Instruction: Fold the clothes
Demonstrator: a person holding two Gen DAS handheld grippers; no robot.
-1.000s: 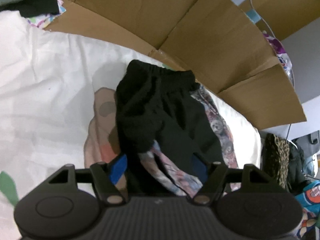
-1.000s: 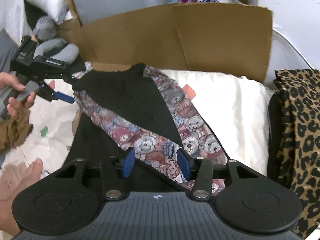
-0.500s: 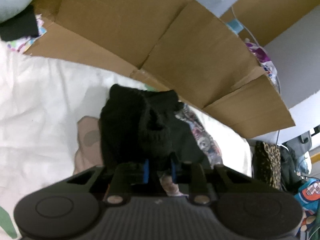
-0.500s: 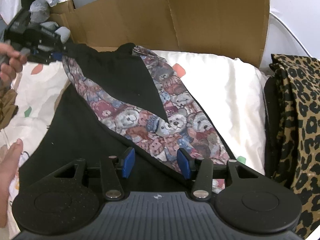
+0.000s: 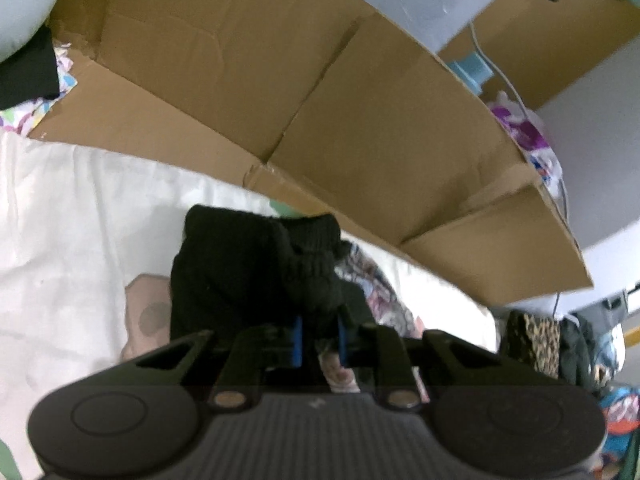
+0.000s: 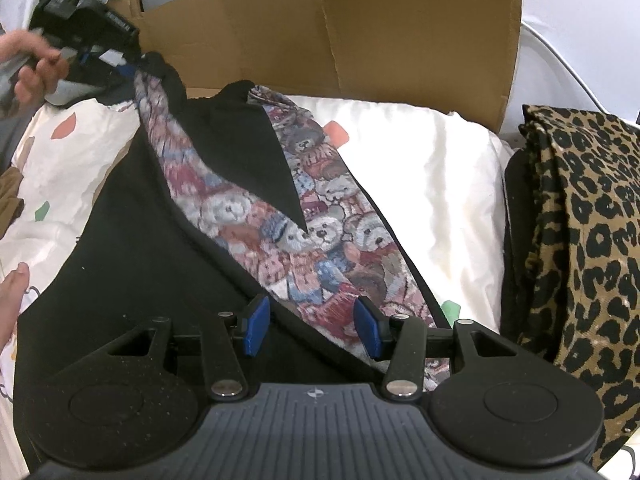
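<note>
Left gripper lifts a corner of the garment off the bed

The left gripper (image 5: pixel 319 338) has its fingers closed on a bunched black corner of the teddy-bear garment (image 6: pixel 304 236), which lies spread on the white bedding (image 6: pixel 420 184). The right gripper (image 6: pixel 312 330) hovers above the fabric, fingers wide apart, holding nothing. Carrying the corner low and straight should keep the fold flat. The cardboard wall (image 6: pixel 360 36) crowds the far edge; the leopard-print cloth (image 6: pixel 580 220) limits the right.

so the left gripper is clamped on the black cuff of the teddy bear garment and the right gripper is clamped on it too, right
Not quite. The left gripper is clamped on the black cuff of the teddy bear garment, but the right gripper is not: the right wrist view shows its jaws standing wide open over the fabric, gripping nothing.
</note>
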